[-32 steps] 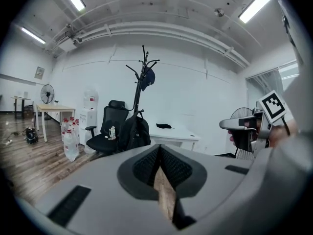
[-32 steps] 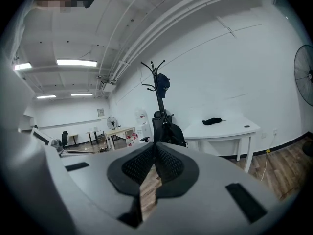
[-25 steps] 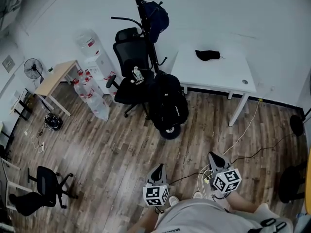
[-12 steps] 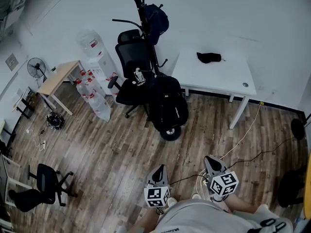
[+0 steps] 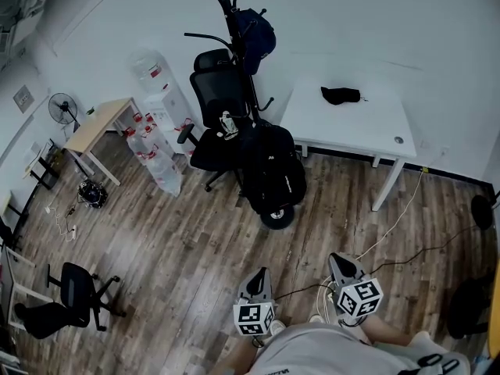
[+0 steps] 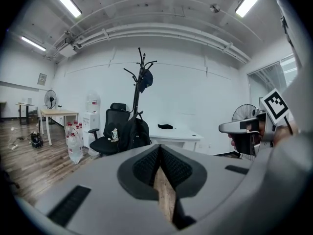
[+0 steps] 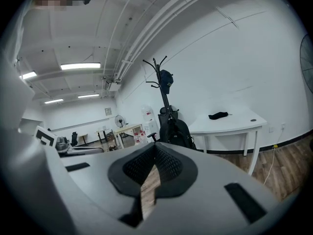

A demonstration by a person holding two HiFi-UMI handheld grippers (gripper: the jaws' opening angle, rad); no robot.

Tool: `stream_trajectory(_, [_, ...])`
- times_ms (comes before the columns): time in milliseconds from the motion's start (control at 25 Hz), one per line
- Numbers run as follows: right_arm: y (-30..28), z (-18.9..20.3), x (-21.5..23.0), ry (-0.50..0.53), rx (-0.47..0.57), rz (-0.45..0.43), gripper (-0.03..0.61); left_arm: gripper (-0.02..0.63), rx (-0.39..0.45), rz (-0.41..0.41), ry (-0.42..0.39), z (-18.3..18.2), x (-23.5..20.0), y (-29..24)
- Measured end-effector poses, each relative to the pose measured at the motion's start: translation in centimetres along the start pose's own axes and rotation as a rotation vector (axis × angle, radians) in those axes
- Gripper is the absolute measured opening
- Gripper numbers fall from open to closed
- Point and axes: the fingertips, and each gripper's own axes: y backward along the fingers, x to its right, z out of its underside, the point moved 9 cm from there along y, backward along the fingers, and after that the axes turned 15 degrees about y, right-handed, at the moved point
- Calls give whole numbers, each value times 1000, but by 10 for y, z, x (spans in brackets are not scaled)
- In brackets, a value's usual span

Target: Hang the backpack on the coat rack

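The wood floor (image 5: 156,233) spreads out below you, with a white table (image 5: 367,127) against the far wall. Left of the table stands the black coat rack (image 5: 232,22), a dark item (image 5: 256,28) hanging from one of its upper hooks. A black chair (image 5: 216,104) sits just left of the pole. The backpack (image 5: 271,170) is low at the foot of the rack, touching the chair and just beside the table's left end. You cannot tell from here whether it hangs on a low hook or rests on the base. It is well apart from both your tools.

Your left hand-held gripper (image 5: 258,275) is close to your body, jaws pressed together on nothing. It points across the floor toward the rack. Your right hand-held gripper (image 5: 341,258) is beside it, also pressed together and empty. A small dark bundle (image 5: 341,94) lies on the table near the wall.
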Motion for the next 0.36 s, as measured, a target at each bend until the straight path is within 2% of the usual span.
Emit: stream_trajectory(360, [-7,1,6,4,-11,9,14,9,-5,2,1,-1,-1,-6])
